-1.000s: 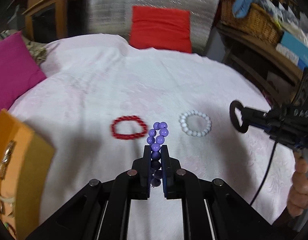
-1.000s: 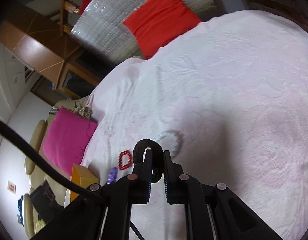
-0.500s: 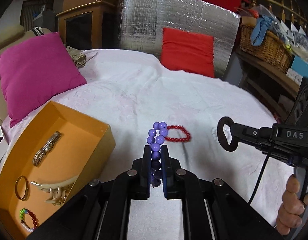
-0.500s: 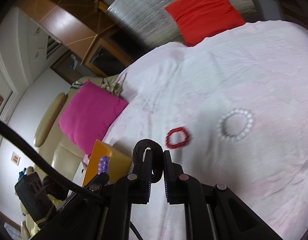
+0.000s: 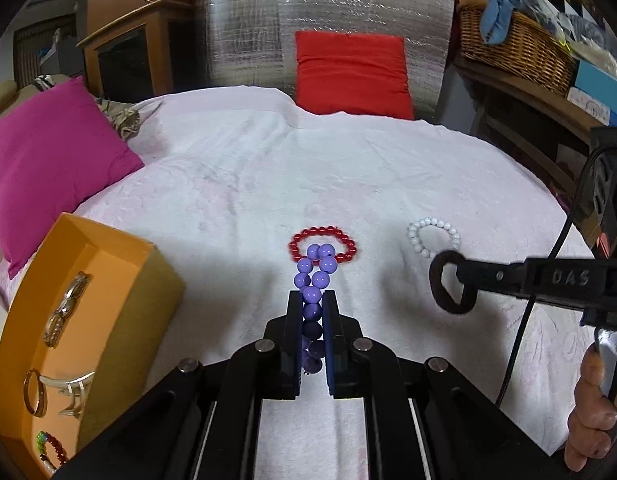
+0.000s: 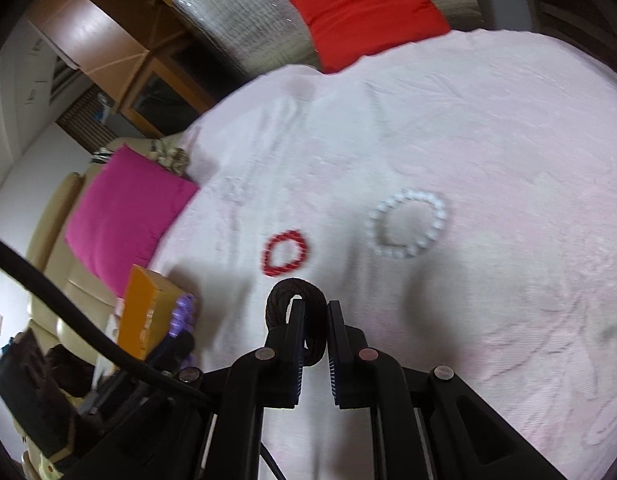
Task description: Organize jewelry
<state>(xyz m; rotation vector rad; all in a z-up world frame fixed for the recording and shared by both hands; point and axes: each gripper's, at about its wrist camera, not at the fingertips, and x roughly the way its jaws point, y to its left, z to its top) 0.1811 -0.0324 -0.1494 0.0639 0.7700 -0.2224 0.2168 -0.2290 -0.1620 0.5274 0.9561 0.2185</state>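
Purple bead bracelet (image 5: 313, 292) dangles light and floppy, pinched mid-strand in the left gripper's (image 5: 312, 300) jaws; right gripper (image 6: 313, 312) clenches a soft dark cord loop (image 6: 296, 300).

On the bedspread (image 5: 236, 184), two bracelets are laid side by side: one (image 5: 323, 245) at centre, a second (image 5: 433, 237) to its right, apart. A box (image 5: 120, 288) is set at the left edge; within it a watch (image 5: 64, 309), a ring (image 5: 33, 393) and a clip (image 5: 68, 390) are held. One pillow (image 5: 44, 160) is placed behind the box, another (image 5: 352, 74) at the far side. A basket (image 5: 516, 54) is shelved at far right.
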